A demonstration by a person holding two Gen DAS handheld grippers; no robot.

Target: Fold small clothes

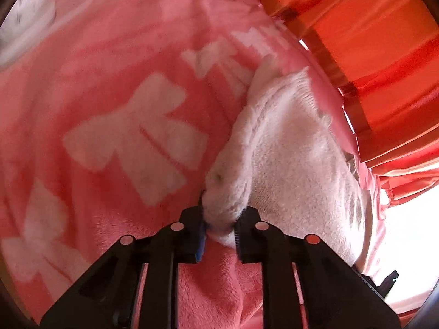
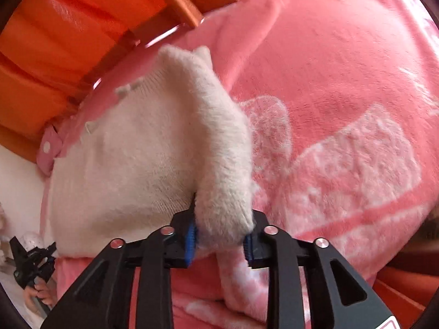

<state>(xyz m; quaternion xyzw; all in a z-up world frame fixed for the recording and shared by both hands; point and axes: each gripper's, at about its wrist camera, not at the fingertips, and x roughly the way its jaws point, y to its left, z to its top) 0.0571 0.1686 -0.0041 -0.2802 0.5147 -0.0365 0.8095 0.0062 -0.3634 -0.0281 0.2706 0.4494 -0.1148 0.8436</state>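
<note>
2 grippers are pinching a white knit sweater (image 1: 288, 150) over a pink blanket (image 1: 109, 68) with white bows: the left gripper (image 1: 219, 229) is clamping one corner, the right gripper (image 2: 221, 237) is clamping a folded sleeve (image 2: 216, 137). The sweater is lying beside an orange curtain (image 1: 370, 41).

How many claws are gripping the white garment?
2. The left claw pinches one edge of the garment; the right claw pinches another edge.
</note>
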